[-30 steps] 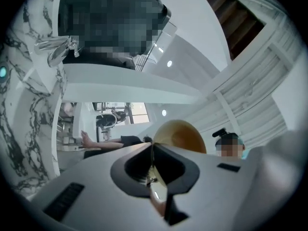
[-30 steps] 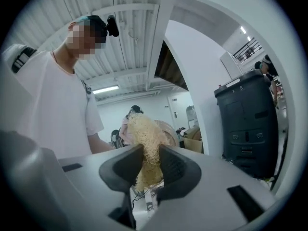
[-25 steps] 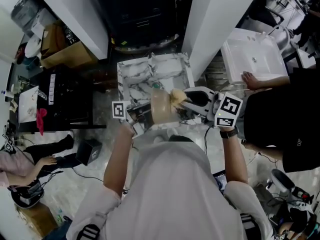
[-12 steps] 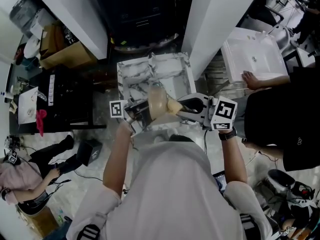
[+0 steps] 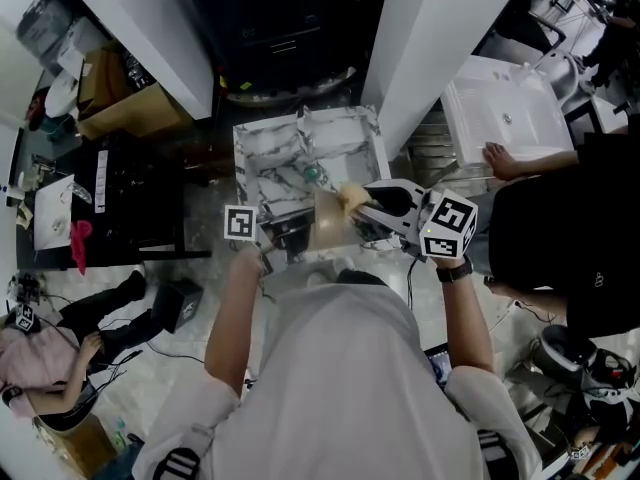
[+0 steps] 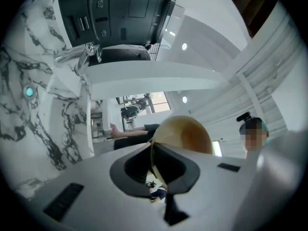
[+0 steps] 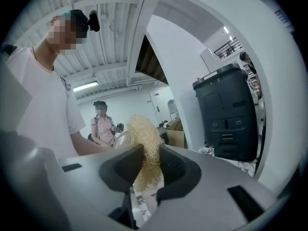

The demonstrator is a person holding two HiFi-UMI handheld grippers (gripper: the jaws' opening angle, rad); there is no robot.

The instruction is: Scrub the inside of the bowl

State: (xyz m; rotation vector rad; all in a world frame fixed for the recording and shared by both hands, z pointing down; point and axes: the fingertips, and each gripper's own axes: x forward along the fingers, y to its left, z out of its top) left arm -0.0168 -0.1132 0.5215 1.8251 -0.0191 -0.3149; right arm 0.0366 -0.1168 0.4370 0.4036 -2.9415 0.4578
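Now bowl (image 5: 328, 226) + scrubber (image 5: 352, 197) slightly lower vs earlier.

The bowl (image 6: 185, 134) is smooth and tan with a soft sheen inside; whether it is wood or plastic I cannot tell. The scrubber (image 7: 143, 136) is a rough, pale yellow tangle of coarse fibres. The left gripper (image 6: 155, 170) and right gripper (image 7: 146, 174) have matt light-grey plastic shells with dull black jaw liners. At the upper centre of the head view, the sink (image 5: 262, 148) looks like polished white marble with grey veins. At the upper left, a cardboard box (image 5: 135, 113) is plain brown and matt.
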